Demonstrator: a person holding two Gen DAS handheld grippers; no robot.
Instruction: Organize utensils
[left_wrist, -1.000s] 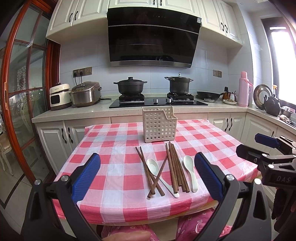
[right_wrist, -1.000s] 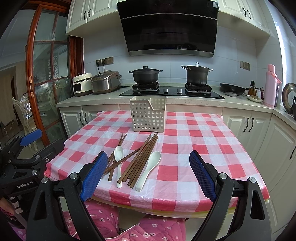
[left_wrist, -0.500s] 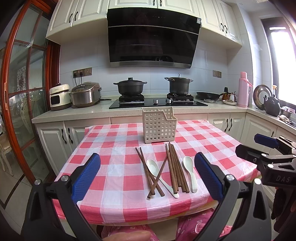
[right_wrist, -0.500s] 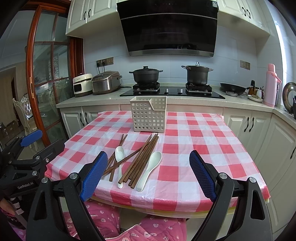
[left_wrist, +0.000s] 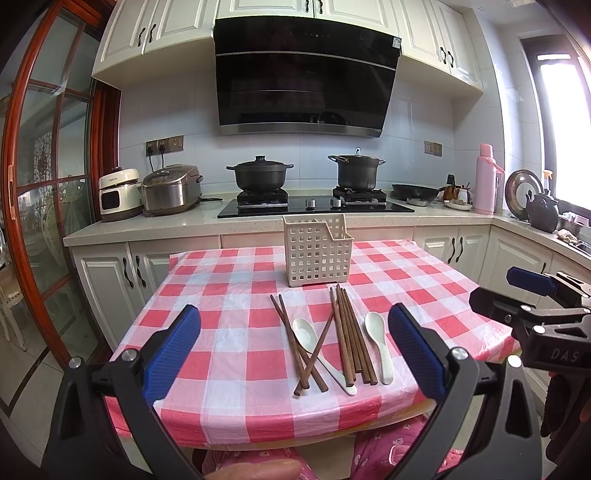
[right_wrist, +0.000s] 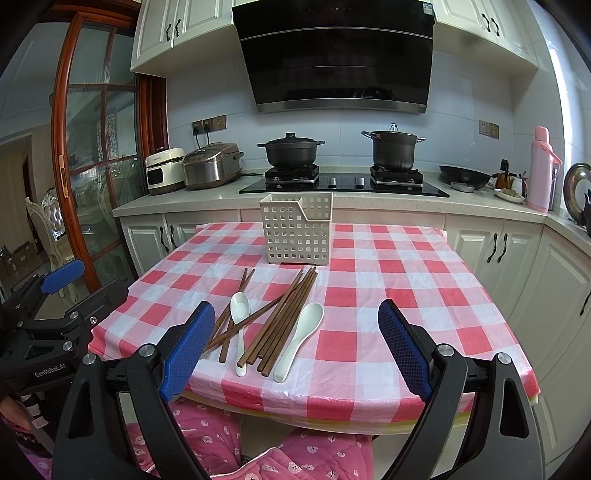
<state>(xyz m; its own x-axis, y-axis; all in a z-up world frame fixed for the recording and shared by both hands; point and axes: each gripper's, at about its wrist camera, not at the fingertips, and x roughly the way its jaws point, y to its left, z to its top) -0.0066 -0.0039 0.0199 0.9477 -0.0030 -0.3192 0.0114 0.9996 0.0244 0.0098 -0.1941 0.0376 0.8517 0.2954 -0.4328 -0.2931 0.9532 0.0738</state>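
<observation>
Several brown chopsticks (left_wrist: 347, 332) and two white spoons (left_wrist: 377, 343) lie on the red-checked tablecloth (left_wrist: 229, 332) in front of a cream perforated basket (left_wrist: 316, 251). They also show in the right wrist view: chopsticks (right_wrist: 284, 317), a spoon (right_wrist: 301, 338), the basket (right_wrist: 297, 229). My left gripper (left_wrist: 293, 350) is open and empty, held before the table's near edge. My right gripper (right_wrist: 295, 349) is open and empty at the same edge; it also shows in the left wrist view (left_wrist: 535, 310).
A counter behind the table holds a hob with two black pots (left_wrist: 260, 173), rice cookers (left_wrist: 170, 188) and a pink flask (left_wrist: 485, 181). A wood-framed glass door (left_wrist: 44, 206) stands at the left. White cabinets (right_wrist: 517, 258) run along the right.
</observation>
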